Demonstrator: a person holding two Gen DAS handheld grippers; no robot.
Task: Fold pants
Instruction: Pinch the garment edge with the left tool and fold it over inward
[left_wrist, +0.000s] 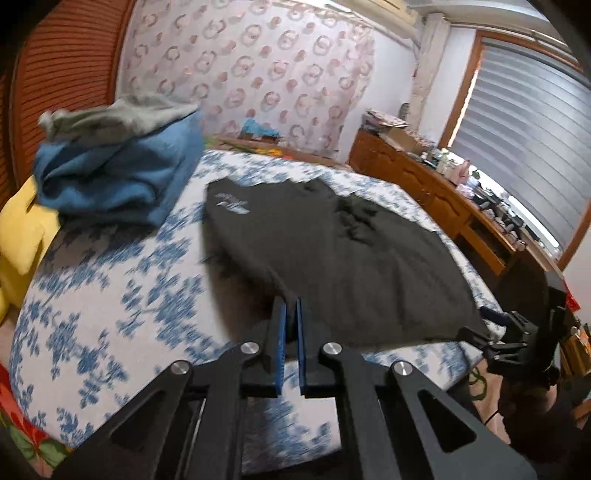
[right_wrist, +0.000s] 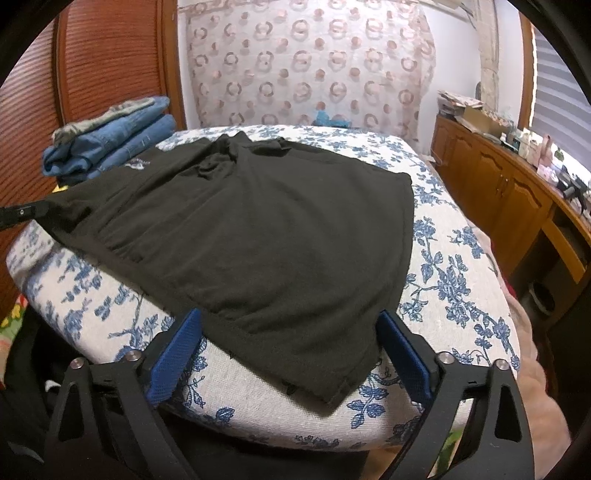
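The left gripper (left_wrist: 290, 306) has its blue pads pressed together on the near edge of the pants (left_wrist: 332, 258), and the cloth lifts there; the right gripper (right_wrist: 290, 325) is wide open, one pad on each side of the pants' near corner, not pinching; the black pants lie spread in the middle of the bed (right_wrist: 450, 280); a pile of jeans (right_wrist: 122, 136) sits at the bed's far left corner; a wooden cabinet (right_wrist: 495, 184) stands to the right of the bed.

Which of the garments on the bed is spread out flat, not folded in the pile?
The black fabric pants, spread across the floral bedspread. The blue denim jeans and grey garment sit folded in a stack.
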